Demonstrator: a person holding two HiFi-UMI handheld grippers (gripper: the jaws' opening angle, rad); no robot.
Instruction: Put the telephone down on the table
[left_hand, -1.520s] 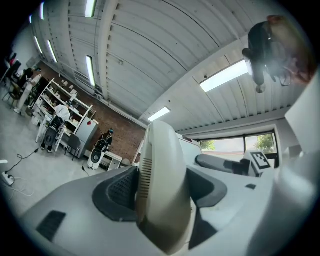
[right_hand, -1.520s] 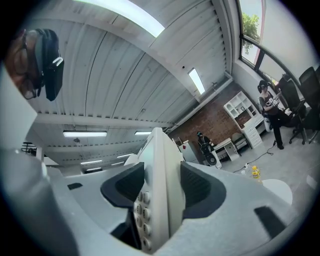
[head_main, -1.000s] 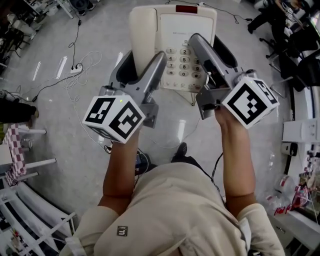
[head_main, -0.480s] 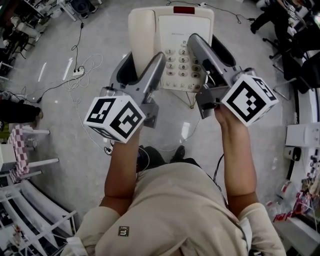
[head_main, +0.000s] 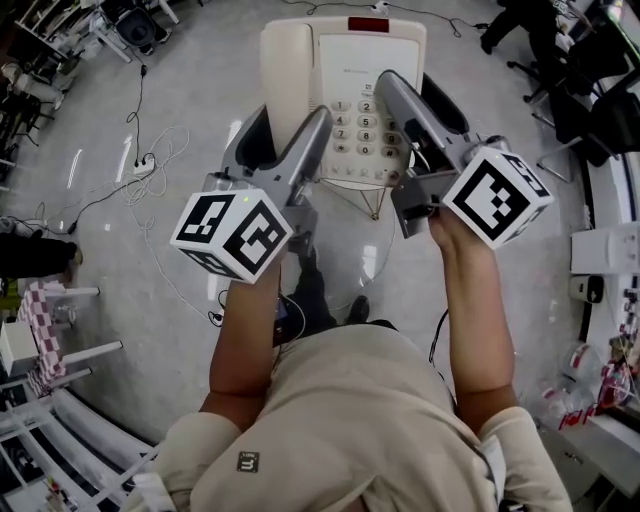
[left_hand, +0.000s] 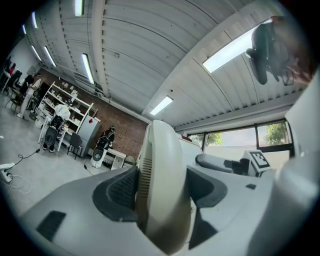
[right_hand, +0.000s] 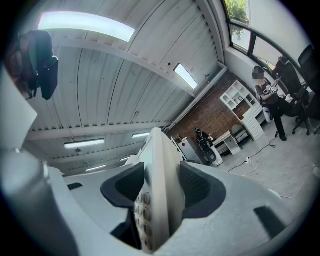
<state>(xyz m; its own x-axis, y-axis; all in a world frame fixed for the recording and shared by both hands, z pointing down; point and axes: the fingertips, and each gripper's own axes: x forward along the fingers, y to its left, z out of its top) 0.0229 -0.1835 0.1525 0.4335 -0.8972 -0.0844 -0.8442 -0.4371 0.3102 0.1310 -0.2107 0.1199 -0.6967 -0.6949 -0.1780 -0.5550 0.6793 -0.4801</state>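
**A:** So, beginning at the left, what is the left gripper (head_main: 285, 130) doing?

**B:** It is clamped on the left side of the telephone (head_main: 345, 95). In the left gripper view the cream handset (left_hand: 162, 190) stands edge-on between the two dark pads, and both pads press against it. Its marker cube (head_main: 232, 235) sits near the person's left forearm (head_main: 245, 340).

**A:** And where is the telephone itself?

**B:** It is held up between the two grippers, out in front of the person's chest and above the grey floor (head_main: 150, 260). It rests on nothing. The handset lies in its cradle along the left side, the keypad (head_main: 360, 130) is in the middle, and a small red window (head_main: 368, 24) is at the far edge. A thin cord (head_main: 376, 205) hangs below the near edge.

**A:** And the right gripper (head_main: 415, 95)?

**B:** It is closed on the telephone's right side. The right gripper view shows the body of the phone pinched between the pads, with a column of round buttons (right_hand: 145, 210) on the face turned left. Its marker cube (head_main: 497, 197) is just above the right forearm (head_main: 475, 320).

**A:** Is anything lying down on the floor?

**B:** Loose cables and a white power strip (head_main: 140, 168) lie far off to the left, well apart from the phone.
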